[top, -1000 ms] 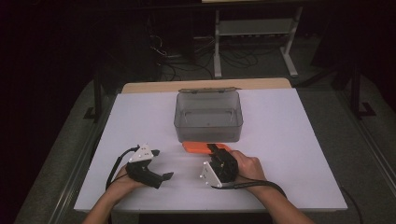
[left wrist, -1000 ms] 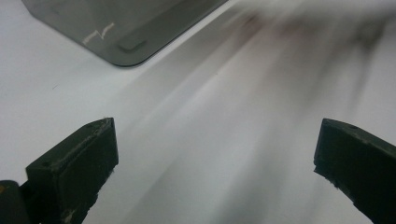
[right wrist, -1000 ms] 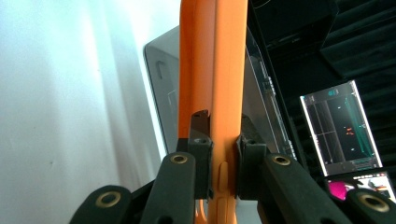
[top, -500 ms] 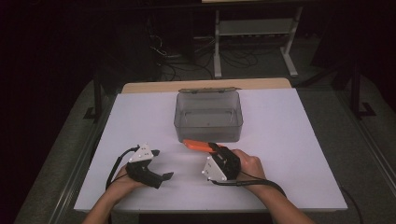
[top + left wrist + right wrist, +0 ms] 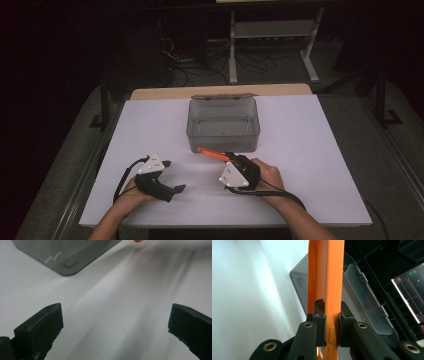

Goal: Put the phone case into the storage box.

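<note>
A flat orange phone-like slab [image 5: 212, 154] with side buttons is gripped edge-on near one end by my right gripper [image 5: 231, 159], which is shut on it; its free end points toward the box. In the right gripper view the orange slab [image 5: 327, 272] runs up between the two pads of my right gripper [image 5: 331, 315]. A smoky clear plastic box [image 5: 222, 140] with its lid swung back stands just beyond it. My left gripper [image 5: 173, 176] rests at the front left of the table, open with nothing in it; its view shows the left gripper [image 5: 115, 327] over bare white table.
The white table [image 5: 310, 150] has free room on both sides of the box. The box corner [image 5: 62, 255] and a bit of the orange slab [image 5: 138, 241] show at the top of the left gripper view. Dark floor, cables and a metal frame [image 5: 270, 35] lie beyond the far edge.
The orange slab, lying flat on the table before the box a second ago, is now up off the surface and turned on edge in the right gripper. The left gripper has stayed put.
</note>
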Demonstrator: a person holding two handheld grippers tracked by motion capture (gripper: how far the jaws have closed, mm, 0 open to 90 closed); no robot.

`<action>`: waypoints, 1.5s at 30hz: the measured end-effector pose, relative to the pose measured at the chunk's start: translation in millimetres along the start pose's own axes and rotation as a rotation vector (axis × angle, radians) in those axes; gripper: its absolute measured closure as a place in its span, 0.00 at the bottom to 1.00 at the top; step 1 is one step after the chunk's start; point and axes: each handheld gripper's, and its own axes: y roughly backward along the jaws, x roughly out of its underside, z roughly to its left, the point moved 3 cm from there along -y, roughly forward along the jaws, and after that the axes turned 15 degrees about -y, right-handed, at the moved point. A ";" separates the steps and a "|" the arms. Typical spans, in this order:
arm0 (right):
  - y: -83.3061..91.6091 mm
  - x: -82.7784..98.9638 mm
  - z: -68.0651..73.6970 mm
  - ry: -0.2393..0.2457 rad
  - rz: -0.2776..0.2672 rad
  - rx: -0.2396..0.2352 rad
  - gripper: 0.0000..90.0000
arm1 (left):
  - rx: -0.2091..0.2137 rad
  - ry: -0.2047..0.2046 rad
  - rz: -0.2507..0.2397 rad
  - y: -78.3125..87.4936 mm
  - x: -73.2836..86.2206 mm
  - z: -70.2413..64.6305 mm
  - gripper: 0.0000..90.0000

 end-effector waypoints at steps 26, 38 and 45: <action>0.0 2.6 -23.1 -0.273 0.007 -0.105 0.87 | 0.000 -0.006 0.001 -0.1 -0.1 -0.2 0.00; -0.2 5.2 -33.8 -0.404 0.005 -0.146 0.87 | 0.001 -0.006 0.000 -0.3 -0.2 -0.3 0.00; -0.5 6.8 -38.9 -0.473 0.006 -0.170 0.87 | 0.003 -0.008 0.001 -0.3 -0.2 -0.5 0.00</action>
